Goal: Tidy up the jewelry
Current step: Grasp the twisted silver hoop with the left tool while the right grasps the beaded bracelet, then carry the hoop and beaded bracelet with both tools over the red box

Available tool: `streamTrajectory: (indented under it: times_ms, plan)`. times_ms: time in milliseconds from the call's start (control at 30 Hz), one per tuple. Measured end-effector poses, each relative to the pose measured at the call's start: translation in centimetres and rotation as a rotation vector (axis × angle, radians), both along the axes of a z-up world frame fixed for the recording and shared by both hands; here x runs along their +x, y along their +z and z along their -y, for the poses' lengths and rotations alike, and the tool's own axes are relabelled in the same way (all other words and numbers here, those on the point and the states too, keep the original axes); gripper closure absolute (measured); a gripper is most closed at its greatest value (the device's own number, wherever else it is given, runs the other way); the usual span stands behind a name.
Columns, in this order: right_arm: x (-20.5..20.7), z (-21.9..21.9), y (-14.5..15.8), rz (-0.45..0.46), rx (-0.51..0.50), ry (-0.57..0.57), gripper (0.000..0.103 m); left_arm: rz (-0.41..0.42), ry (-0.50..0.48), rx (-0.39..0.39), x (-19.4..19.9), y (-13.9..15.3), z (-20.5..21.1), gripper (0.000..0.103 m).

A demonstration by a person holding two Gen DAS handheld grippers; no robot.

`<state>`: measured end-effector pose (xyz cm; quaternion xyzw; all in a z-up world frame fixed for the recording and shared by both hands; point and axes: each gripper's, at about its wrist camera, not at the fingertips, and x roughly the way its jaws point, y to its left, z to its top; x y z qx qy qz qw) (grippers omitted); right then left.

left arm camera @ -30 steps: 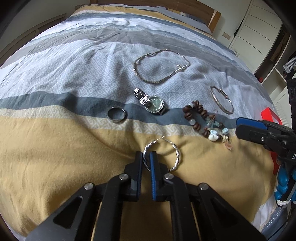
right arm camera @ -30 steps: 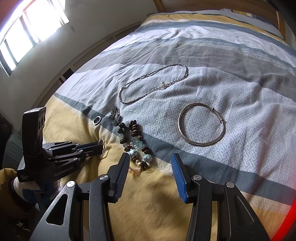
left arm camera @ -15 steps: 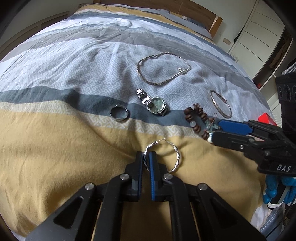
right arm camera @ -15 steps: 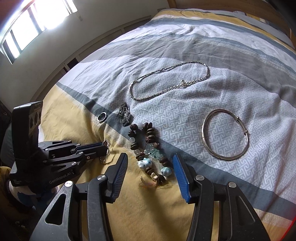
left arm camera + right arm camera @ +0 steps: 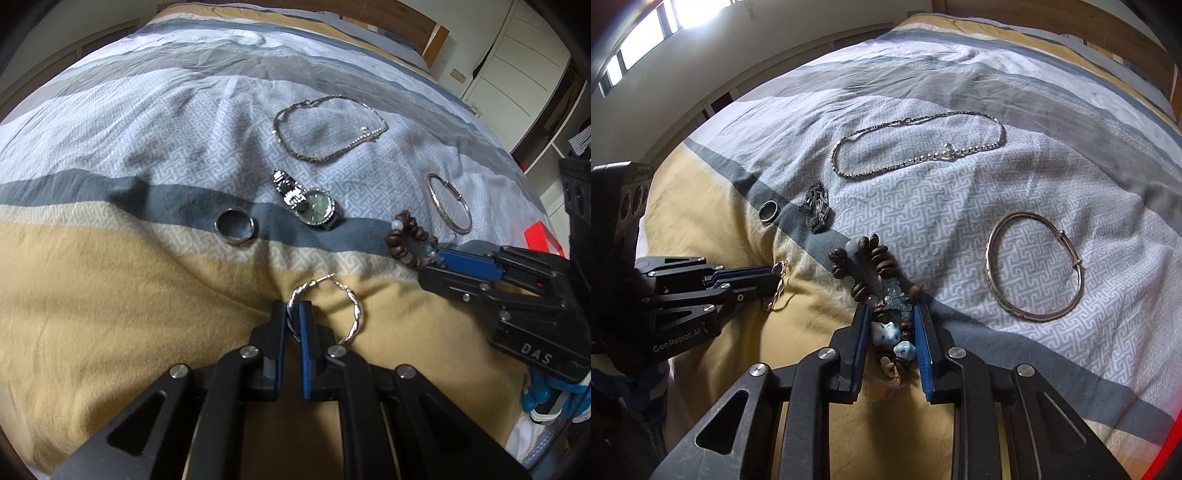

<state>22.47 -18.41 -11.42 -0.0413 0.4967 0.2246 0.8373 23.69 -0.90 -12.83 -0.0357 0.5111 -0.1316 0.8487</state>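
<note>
A: Right gripper (image 5: 892,317) first. Clenched or released?

B: Just been closing, with the beaded bracelet (image 5: 864,258) between the fingers (image 5: 857,332). Seemingly pressing on beads at both sides, so grasping its near end.

A: Lying how on the bed (image 5: 960,206)?

B: Stretched out along the line of the fingers, leaning slightly left in the right wrist view. Blue-and-white beads and tassel end inside the grip. Brown wooden loop beyond the tips, pointing toward the watch (image 5: 314,203).

A: And the left gripper (image 5: 293,314)?

B: Clenched on the near-left rim of the hoop earring (image 5: 351,314), down on the yellow band, with the rest of the hoop spreading right of the fingers.

A: Nearer to the bracelet?

B: The right, plainly, already astride it. The left apart, busy with the earring.

A: Next, then?

B: Probably a lift. Worth minding the loose wooden loop, likely to dangle below the grip and swing.
</note>
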Motion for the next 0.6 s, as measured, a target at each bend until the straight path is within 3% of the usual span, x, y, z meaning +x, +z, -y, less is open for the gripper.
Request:
streamTrajectory:
  times_ms: [100, 133, 367, 600]
  plan:
    - [-1.1, 0.6, 0.3, 0.009, 0.021, -0.03, 0.082, 0.017, 0.003, 0.019, -0.3, 0.2, 0.3, 0.097]
    - [-1.5, 0.9, 0.5, 0.012, 0.031, -0.04, 0.088, 0.024, 0.003, 0.025, -0.5, 0.4, 0.4, 0.098]
    - [-5.4, 2.9, 3.2, 0.059, 0.077, -0.091, 0.089, 0.039, 0.038, -0.044, -2.3, 2.2, 0.0, 0.099]
    - [-10.1, 5.1, 6.4, 0.106, 0.101, -0.144, 0.09, 0.078, 0.014, -0.05, -5.8, 5.2, 0.7, 0.099]
